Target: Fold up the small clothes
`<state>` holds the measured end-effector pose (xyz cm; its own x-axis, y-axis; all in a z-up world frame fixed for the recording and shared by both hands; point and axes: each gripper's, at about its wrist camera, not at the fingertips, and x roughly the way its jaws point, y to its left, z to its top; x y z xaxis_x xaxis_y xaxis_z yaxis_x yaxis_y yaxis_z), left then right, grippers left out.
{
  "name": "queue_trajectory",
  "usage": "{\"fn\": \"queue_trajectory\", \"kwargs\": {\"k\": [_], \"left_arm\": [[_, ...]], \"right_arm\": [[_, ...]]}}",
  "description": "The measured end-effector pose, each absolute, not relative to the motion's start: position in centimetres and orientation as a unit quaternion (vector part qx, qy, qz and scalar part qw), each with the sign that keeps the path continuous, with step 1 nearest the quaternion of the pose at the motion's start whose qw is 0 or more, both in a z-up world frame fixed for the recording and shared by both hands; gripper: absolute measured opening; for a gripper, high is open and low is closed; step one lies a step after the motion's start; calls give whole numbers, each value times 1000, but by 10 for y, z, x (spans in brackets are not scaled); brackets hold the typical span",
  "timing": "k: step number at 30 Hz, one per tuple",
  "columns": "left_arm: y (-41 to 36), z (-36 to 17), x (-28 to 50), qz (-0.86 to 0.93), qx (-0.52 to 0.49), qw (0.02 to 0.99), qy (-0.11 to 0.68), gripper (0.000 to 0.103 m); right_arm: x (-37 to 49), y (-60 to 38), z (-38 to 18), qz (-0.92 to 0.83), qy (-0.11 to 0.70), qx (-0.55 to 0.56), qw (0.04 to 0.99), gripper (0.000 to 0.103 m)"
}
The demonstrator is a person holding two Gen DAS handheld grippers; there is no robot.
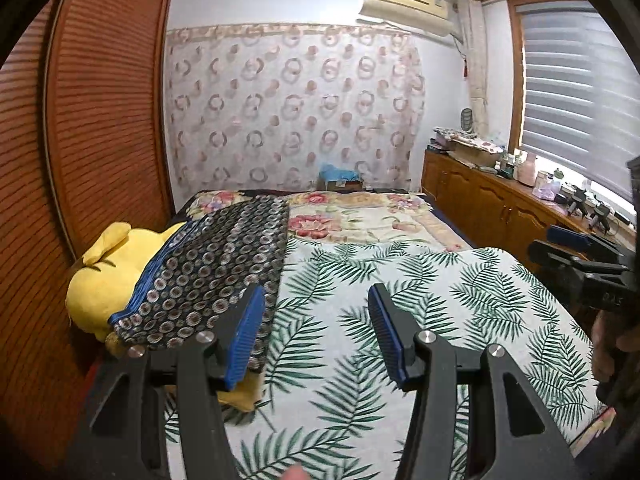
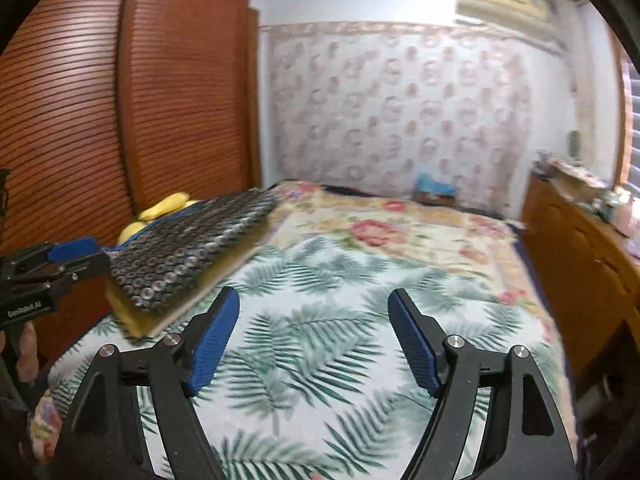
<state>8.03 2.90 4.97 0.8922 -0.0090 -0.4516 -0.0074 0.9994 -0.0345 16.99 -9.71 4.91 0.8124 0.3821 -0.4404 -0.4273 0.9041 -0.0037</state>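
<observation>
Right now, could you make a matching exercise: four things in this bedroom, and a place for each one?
Things:
1. yellow plush toy
2. air conditioner
3. dark patterned garment
4. palm-leaf sheet

Places:
A. high on the wall
B. spread over the near bed
C. beside the wardrobe, under the garment
D. lying over the plush toy

Pairs: 1-C, 2-A, 3-D, 4-B

A dark garment (image 1: pixel 216 264) patterned with small rings and edged in blue lies folded flat on the bed's left side, over something yellow.
</observation>
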Motion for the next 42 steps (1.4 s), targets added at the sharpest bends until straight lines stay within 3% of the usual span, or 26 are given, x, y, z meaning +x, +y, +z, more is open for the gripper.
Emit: {"fn": "queue_trajectory", "kwargs": {"k": [12,42], "left_arm": [[-6,61,76,-5,-2,976,219,53],[-10,61,77,-8,-4,975,220,53]], "right_arm": [[133,-155,55,153,195,-9,969,81],[133,-163,53,152,194,-6,969,81]]}}
